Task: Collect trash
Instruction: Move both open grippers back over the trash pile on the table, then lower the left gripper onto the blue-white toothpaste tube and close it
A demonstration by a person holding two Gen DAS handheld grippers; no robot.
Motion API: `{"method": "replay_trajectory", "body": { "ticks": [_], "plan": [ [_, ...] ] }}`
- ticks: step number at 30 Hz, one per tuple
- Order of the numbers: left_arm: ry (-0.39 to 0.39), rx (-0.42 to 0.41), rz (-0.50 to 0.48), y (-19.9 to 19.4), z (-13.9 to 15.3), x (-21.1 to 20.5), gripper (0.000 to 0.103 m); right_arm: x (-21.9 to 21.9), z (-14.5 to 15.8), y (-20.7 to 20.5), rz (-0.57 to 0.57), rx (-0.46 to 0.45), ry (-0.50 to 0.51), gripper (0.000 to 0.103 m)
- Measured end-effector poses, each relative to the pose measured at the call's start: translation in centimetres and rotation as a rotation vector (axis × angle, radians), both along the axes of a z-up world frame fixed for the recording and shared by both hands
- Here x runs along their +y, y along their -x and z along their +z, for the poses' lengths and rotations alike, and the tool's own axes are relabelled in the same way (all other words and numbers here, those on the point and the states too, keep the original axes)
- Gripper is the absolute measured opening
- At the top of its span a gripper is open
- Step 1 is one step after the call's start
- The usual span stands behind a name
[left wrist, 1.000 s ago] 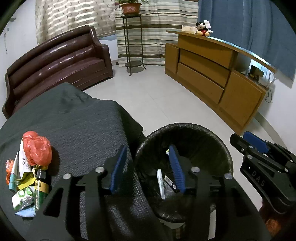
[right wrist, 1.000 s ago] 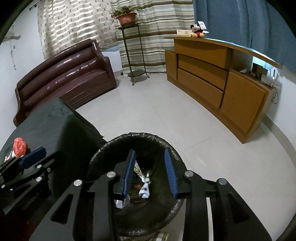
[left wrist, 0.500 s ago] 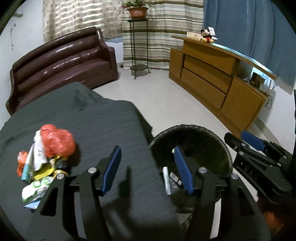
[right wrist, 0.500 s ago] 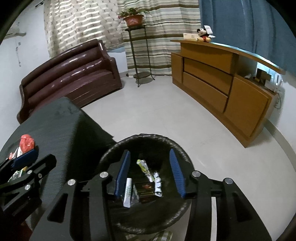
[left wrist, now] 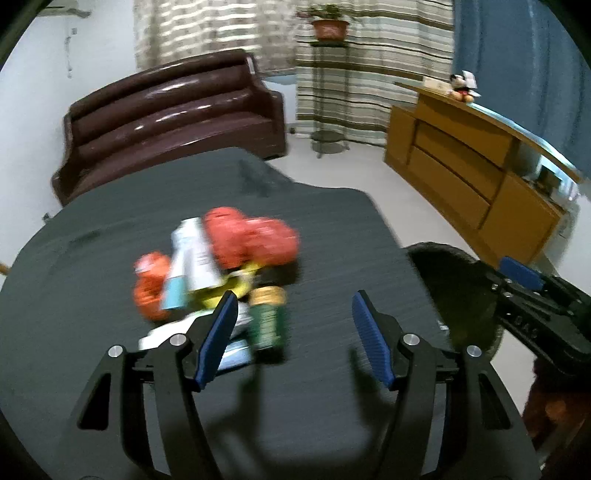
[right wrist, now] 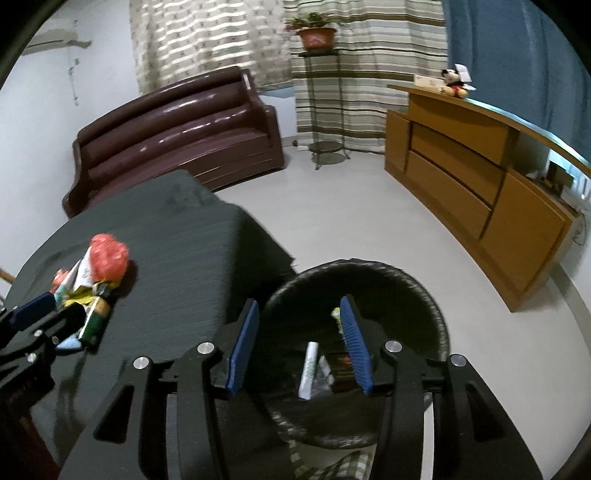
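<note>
A left hand-held gripper (left wrist: 295,332) hangs released and empty above a dark cloth-covered worktop (left wrist: 110,266), its blue-padded jaws spread wide just short of a heap of trash (left wrist: 218,269). The heap lies near the middle of the worktop in the left wrist view: a crumpled red plastic bag (left wrist: 251,240) at the far side, a white and blue carton (left wrist: 192,262) leaning across it, yellow wrappers beneath, an orange scrap at the left and a green bottle with a yellow band (left wrist: 267,317) lying closest to the gripper's left pad. The picture is blurred, so finer labels cannot be read. To the right, beside the worktop's edge, stands a round bin lined with a black bag (right wrist: 424,295); the right hand-held gripper (right wrist: 301,343) hovers over its near rim, also released and holding nothing, jaws apart. Inside the bin lie a white tube-shaped wrapper (right wrist: 308,369) and a dark packet (right wrist: 341,365). From the right wrist view the same trash heap (right wrist: 92,280) sits at the worktop's left, with the left gripper's tip just beside it. Behind, a brown leather sofa (left wrist: 173,125), a plant stand with a potted plant (left wrist: 330,27), striped curtains and a wooden sideboard (right wrist: 480,184) line the room.
</note>
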State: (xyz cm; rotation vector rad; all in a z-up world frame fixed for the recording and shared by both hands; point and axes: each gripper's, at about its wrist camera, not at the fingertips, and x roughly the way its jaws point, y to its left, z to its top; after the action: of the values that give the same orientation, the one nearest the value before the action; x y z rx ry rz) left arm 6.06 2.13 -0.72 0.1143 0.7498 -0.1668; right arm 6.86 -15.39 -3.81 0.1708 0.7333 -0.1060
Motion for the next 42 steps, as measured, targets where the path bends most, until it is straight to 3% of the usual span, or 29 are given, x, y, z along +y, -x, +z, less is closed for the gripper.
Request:
{"method": "replay_trajectory", "body": {
  "ticks": [7, 14, 28, 42],
  "plan": [
    [-0.002, 0.007, 0.099, 0.3, 0.3, 5.6, 0.063, 2.8, 0.3, -0.1, 0.060, 0.003, 0.005, 0.047],
    [-0.006, 0.031, 0.114, 0.0, -0.4, 8.4, 0.063, 5.1, 0.4, -0.3, 0.099, 0.007, 0.011, 0.047],
    [0.001, 0.091, 0.026, -1.6, -2.5, 8.8, 0.067, 7.3, -0.1, -0.8, 0.121, 0.027, 0.017, 0.050],
    [0.032, 0.178, -0.057, -0.3, -4.2, 7.4, 0.067, 7.5, -0.3, -0.9, 0.127, 0.032, 0.011, 0.050]
  ]
}}
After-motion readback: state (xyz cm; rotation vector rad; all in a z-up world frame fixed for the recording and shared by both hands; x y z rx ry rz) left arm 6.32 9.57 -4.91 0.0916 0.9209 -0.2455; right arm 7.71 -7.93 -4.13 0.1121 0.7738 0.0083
